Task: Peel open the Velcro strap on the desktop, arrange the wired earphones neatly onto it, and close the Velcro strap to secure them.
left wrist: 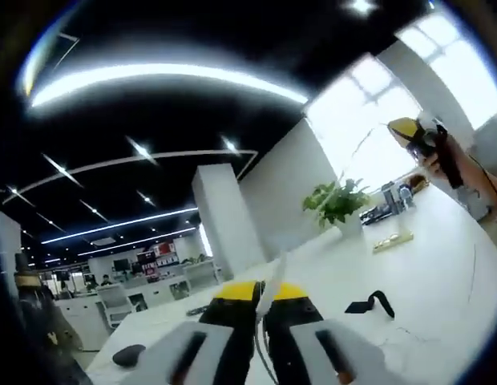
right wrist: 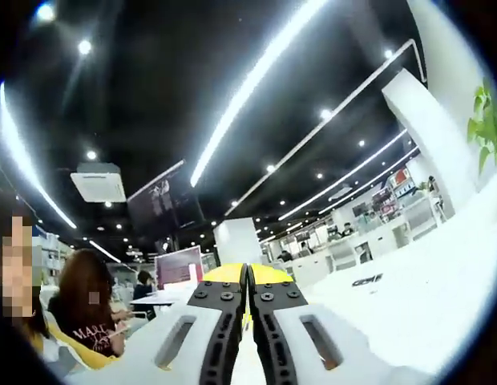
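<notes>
Left gripper view: left claw (left wrist: 262, 303) raised off the white bench (left wrist: 441, 265), jaws nearly together, yellow tips pinching a thin white cord, apparently the earphones (left wrist: 272, 281), running up between them and trailing down below; buds and plug not visible, so full length cut off. Black Velcro strap (left wrist: 371, 304) lying on the bench right of the claw, well apart from it, one end curled up; open or closed hard to tell at this size. Dark oval object (left wrist: 128, 354) on the bench at lower left, too blurred to identify. Potted plant (left wrist: 338, 202) farther back on the bench, small flat item (left wrist: 392, 240) just beyond it, unclear what. At upper right, right claw (left wrist: 418, 138) held up in a person's hand, yellow tip visible, jaw gap not readable from here. Right gripper view: right claw (right wrist: 248, 281) aimed up at the ceiling lights, jaws closed tip to tip, nothing visible between them. Small dark shape (right wrist: 367, 280) on the bench at right, possibly the strap, too small to confirm. Plant leaves (right wrist: 487, 127) cut off at the right edge. Seated people (right wrist: 88, 309) at lower left, office desks behind, all blurred.
</notes>
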Demonstrator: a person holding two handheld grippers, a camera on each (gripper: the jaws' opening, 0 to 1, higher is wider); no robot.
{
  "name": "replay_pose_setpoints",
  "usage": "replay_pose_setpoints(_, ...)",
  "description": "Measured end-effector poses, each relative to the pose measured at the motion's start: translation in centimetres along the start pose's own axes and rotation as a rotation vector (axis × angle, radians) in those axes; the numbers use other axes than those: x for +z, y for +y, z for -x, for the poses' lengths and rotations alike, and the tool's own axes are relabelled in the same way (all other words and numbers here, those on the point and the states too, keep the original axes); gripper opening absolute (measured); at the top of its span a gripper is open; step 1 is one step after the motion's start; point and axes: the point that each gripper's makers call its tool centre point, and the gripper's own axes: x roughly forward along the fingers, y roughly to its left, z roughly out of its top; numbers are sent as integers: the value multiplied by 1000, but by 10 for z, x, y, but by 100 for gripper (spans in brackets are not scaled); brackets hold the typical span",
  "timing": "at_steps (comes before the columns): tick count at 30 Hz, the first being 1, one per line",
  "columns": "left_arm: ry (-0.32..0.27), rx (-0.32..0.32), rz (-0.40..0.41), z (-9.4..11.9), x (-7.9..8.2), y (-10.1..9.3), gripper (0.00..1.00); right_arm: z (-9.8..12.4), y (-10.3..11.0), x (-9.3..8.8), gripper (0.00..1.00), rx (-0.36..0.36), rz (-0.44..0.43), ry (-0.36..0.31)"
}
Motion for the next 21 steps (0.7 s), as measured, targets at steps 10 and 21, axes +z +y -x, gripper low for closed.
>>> replay_pose_setpoints(10, -24, -78, 136, 9, 4, -10, 5, -5, 29, 36, 3, 36, 73, -52)
replay_pose_setpoints(21, 118, -255, 314, 35, -41, -51, 8, -44, 59, -28, 3, 143, 52, 105)
